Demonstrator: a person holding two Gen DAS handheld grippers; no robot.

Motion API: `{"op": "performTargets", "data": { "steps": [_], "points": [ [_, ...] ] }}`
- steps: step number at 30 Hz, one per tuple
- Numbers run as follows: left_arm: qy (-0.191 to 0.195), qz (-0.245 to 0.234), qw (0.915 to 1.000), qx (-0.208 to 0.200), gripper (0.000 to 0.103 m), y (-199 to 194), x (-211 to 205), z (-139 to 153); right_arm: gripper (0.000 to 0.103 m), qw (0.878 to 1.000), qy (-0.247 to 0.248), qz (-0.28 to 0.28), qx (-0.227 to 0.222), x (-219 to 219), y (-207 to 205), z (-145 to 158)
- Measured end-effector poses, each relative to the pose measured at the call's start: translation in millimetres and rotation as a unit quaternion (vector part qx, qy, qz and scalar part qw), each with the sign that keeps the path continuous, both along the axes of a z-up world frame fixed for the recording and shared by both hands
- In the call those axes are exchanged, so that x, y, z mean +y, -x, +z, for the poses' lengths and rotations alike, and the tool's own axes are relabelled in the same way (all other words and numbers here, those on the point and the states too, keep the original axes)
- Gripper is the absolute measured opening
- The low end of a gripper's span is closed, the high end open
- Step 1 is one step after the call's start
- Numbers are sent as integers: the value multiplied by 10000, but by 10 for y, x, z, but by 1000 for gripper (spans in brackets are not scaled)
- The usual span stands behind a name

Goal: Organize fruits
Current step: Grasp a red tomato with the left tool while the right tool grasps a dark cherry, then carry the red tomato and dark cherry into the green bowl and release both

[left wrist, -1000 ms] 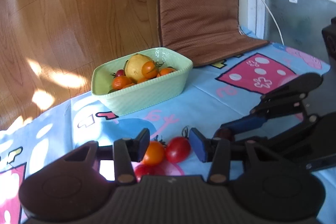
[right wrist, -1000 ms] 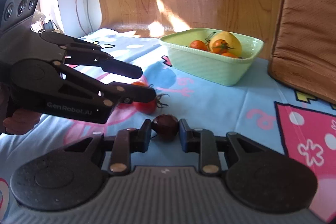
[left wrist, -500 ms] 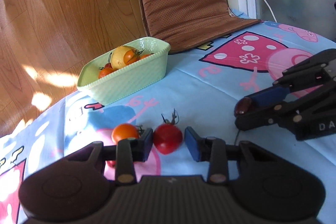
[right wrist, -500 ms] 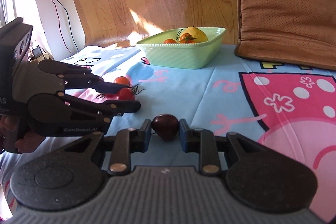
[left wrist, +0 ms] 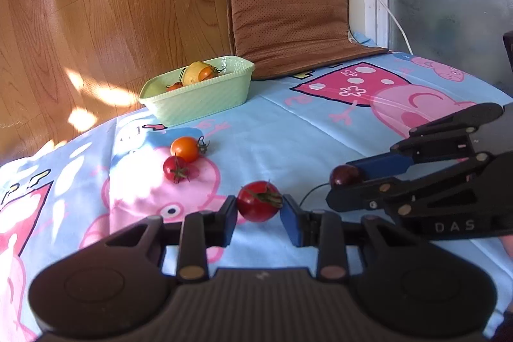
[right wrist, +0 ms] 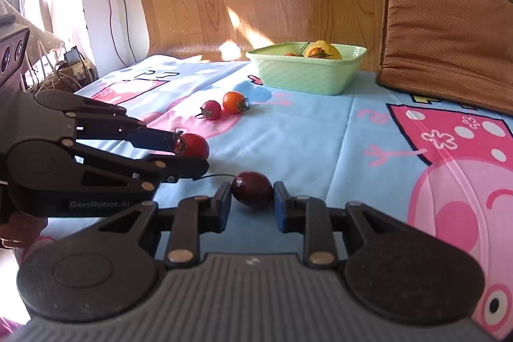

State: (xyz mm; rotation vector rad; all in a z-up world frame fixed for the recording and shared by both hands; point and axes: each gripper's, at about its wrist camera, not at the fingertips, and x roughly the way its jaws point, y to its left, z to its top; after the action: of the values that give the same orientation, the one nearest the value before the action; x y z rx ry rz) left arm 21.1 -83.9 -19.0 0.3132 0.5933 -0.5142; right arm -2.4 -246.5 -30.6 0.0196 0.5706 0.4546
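Two clamped grippers: left gripper (left wrist: 259, 211) on a red tomato (left wrist: 259, 205), right gripper (right wrist: 252, 200) on a dark plum (right wrist: 252, 189).

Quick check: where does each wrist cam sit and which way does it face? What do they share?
Left wrist: on the left gripper, looking along its fingers over the red tomato toward the green basket; right gripper shows at its right.
Right wrist: on the right gripper, over the dark plum, facing the same basket; left gripper at its left.
Shared: basket, orange tomato, brown cushion.
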Motion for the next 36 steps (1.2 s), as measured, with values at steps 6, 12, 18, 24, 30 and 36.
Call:
{"op": "performTargets", "data": {
  "steps": [6,12,18,24,30,36],
  "points": [
    [193,152,9997,83,30,302,239,-6,31,9999,114,32,-88,115,190,27],
    [307,243,9991,168,30,459,366,-73,31,9997,212,105,-22,216,245,4],
    [427,225,9988,111,30,378,400,7,31,10000,66,-44,-54,208,214,54],
    [459,158,9986,-205,30,-19,366,289,31,9991,-77,-326,-254,107,-55,229],
    [528,262,9968,-531,30,-823,217,621,31,9940,-437,-810,-594,-133,-789,543],
    [525,419,9968,-442,30,-1755,13,626,31,9913,-545,-1057,-562,-206,-1534,511]
  ]
}}
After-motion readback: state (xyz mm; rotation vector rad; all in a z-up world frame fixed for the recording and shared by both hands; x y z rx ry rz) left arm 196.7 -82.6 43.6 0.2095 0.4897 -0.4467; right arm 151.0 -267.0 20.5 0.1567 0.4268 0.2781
